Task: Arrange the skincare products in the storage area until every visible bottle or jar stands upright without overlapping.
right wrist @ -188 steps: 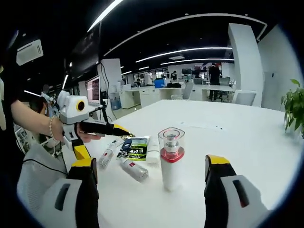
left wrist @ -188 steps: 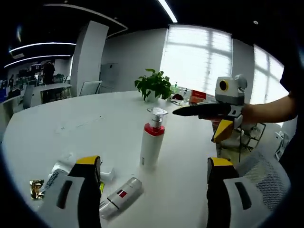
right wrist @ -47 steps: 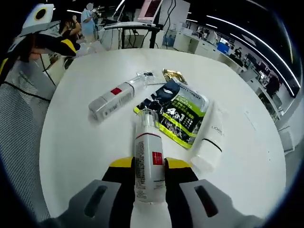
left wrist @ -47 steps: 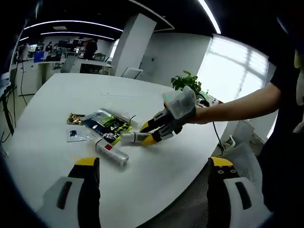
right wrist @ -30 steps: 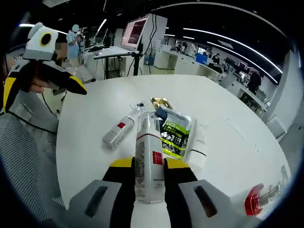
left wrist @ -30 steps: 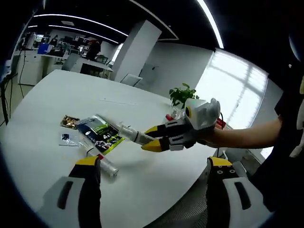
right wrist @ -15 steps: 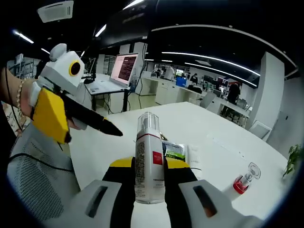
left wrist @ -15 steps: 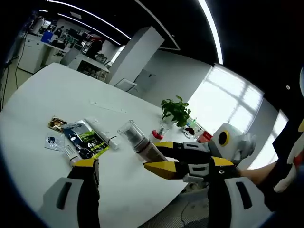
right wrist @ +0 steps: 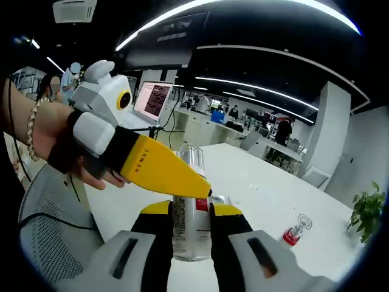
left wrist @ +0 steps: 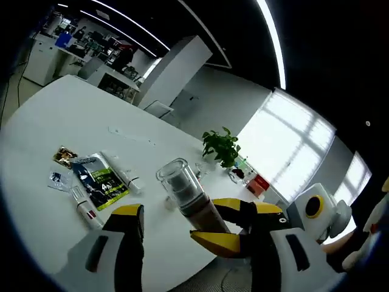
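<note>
**White bottle held off the table, between two grippers**

White and hard plastic, the cylindrical bottle with a red label and a clear cap [right wrist: 189, 213] is pinched between the jaws of the right gripper [right wrist: 190, 226], which press on its body from both sides. It is held in the air, not on the table. I judge it is light and stiff, with a smooth surface that can slip, so the best place to hold is the middle of the body, below the cap; the clear cap looks more fragile and may come off.

The left gripper [left wrist: 193, 234] has its jaws spread, and the same bottle [left wrist: 184, 196] shows tilted between them, but I cannot tell if they touch it.

The left gripper view shows what lies on the round white table [left wrist: 36, 121]: a dark sachet with green print [left wrist: 96, 180], a white tube [left wrist: 124, 177] just beside it, a second white bottle with a red label [left wrist: 85, 207] lying on its side, a small gold packet [left wrist: 63, 156], and a green potted plant [left wrist: 220, 146] farther away. The right gripper view gives instead the person's hand [right wrist: 48, 143] on the left gripper, and a small red-collared bottle with a clear cap [right wrist: 294, 231] standing upright on the table.
</note>
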